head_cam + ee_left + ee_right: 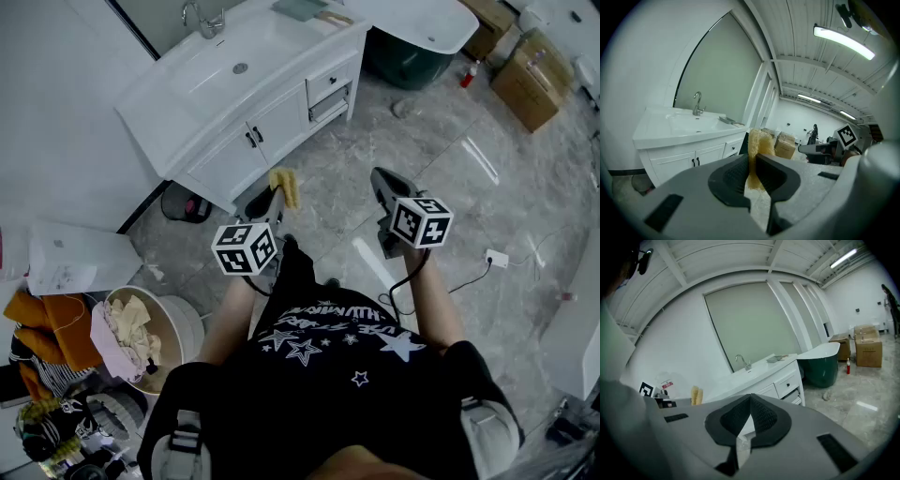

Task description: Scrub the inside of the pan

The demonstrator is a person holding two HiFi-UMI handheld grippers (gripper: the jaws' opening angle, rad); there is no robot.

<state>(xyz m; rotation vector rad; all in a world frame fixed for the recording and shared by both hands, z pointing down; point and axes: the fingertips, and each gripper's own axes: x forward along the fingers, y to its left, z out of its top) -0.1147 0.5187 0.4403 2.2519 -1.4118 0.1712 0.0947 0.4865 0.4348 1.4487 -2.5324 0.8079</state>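
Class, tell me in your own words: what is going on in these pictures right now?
A person stands facing a white sink cabinet, a gripper in each hand. The left gripper is shut on a yellow sponge that sticks up between its jaws. The right gripper is shut and holds nothing. Both are held out in front, clear of the cabinet. No pan shows in any view, so scrubbing has not begun.

The middle of the yellow scourer (758,146) lay hidden between the pads of the left gripper (751,161). In the head view, at one o'clock, the top edge cut off the dark green bathtub (417,64) and a cardboard box (487,26). In the left gripper view, a far figure (814,133) at three o'clock was too small to tell
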